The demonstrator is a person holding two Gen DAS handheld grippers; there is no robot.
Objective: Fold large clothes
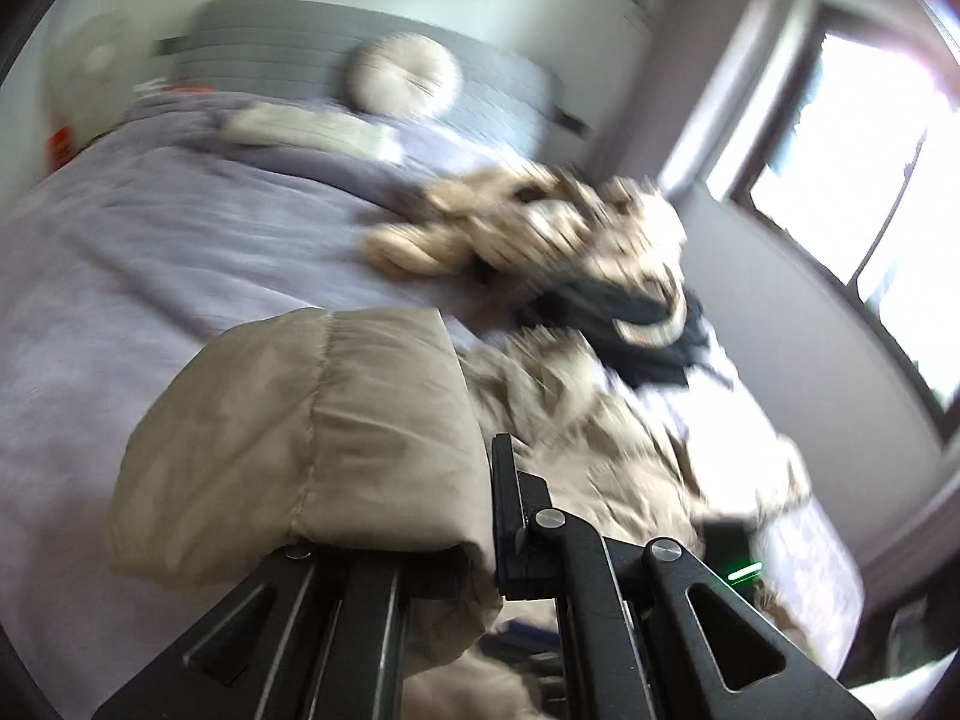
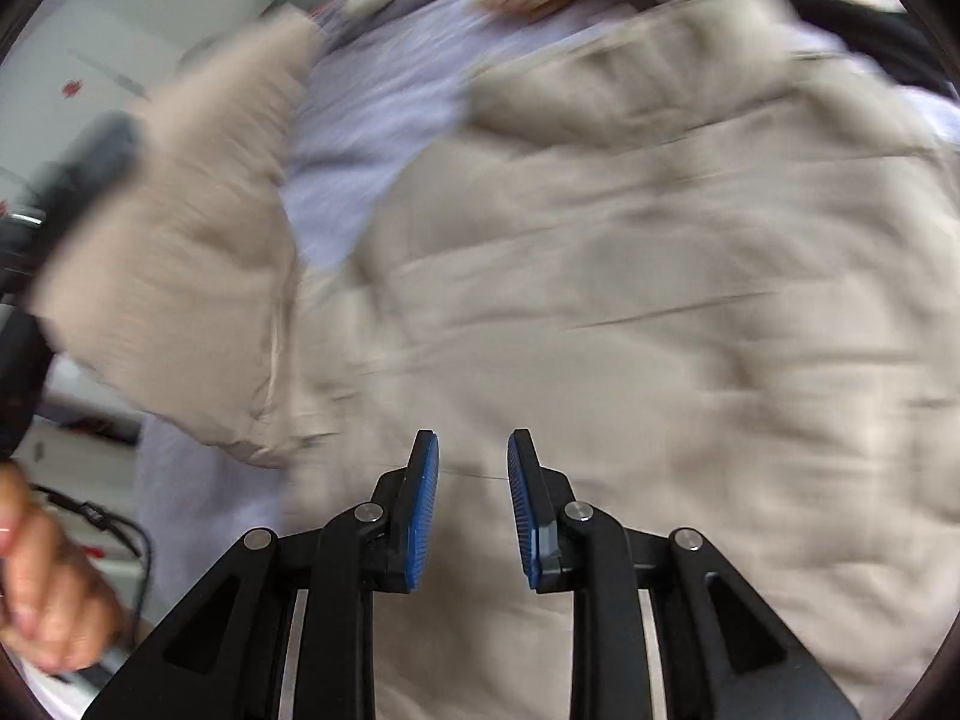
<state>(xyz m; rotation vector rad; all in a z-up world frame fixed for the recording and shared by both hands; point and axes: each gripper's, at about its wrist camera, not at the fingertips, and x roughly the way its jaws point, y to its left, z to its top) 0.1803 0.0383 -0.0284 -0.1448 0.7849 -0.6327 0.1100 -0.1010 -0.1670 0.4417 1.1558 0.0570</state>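
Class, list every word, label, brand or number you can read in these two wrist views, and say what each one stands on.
None can be read.
Red marks on the white wall: too blurred to tell whether they are writing.
Orange item beside the bed: blurred, no legible text.
Beige puffer jacket: no label visible.

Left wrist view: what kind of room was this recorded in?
Most likely a bedroom. A bed with a lilac cover fills the view, a grey padded headboard with a round cushion stands behind it, and a window is on the right.
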